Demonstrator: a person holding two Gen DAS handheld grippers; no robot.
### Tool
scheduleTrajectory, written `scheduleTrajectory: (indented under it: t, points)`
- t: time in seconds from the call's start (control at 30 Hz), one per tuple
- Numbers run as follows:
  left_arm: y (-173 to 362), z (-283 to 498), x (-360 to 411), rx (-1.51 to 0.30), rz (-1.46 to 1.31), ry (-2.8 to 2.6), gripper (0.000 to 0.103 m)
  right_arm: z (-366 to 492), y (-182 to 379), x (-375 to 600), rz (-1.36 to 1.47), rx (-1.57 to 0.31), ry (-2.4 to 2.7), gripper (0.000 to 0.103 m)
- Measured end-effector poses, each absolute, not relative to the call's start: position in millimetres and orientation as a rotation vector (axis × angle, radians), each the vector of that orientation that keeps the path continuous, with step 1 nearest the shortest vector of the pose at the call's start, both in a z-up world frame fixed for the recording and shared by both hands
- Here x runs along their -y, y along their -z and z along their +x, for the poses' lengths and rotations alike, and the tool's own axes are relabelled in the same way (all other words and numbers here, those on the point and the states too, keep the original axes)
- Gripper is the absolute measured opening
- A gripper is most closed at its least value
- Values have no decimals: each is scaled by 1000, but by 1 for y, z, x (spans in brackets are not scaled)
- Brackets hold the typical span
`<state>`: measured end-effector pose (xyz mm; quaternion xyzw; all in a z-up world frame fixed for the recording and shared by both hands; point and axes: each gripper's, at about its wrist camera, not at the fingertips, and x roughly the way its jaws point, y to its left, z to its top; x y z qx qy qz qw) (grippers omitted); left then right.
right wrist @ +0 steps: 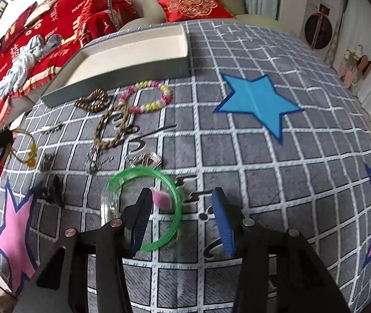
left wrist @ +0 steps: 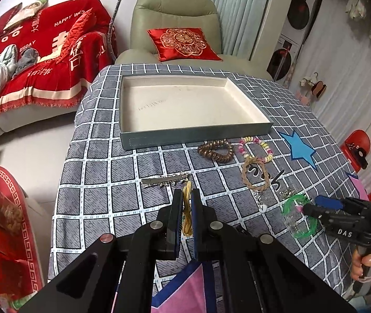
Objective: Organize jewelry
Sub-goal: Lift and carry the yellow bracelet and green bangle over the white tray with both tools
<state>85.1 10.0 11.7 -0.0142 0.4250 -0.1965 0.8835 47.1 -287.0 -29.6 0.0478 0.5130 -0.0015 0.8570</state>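
Checked tablecloth (left wrist: 102, 182), left tool (left wrist: 185, 195) pinching gold necklace (left wrist: 187, 208), right tool (right wrist: 183, 198) spread.

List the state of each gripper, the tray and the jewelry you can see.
Left gripper: shut on yellow cord necklace.
Right gripper: open, one finger inside green bangle.
Tray: empty, on the cloth.
Brown bead bracelet: lying outside tray.
Pink-yellow bead bracelet: lying outside tray.
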Motion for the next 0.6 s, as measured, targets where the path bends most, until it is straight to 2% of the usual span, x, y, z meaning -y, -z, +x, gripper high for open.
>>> scheduleTrajectory:
  t: [0.07,0.13,0.33,0.6]
  points:
    - [-11,85,-10,-886,-29,410,22,48,32,282,55,-1071,24,48]
    - [-11,84,-10,-884,-30,409,22,49,32,276,19,-1073,33,9]
    - [-19,87,-13,-876,-49,409,22,51,15,277,51,-1030,11,8]
    - [-55,108,-11,-829,-46,419,22,86,-34,285,124,-941,-54,8]
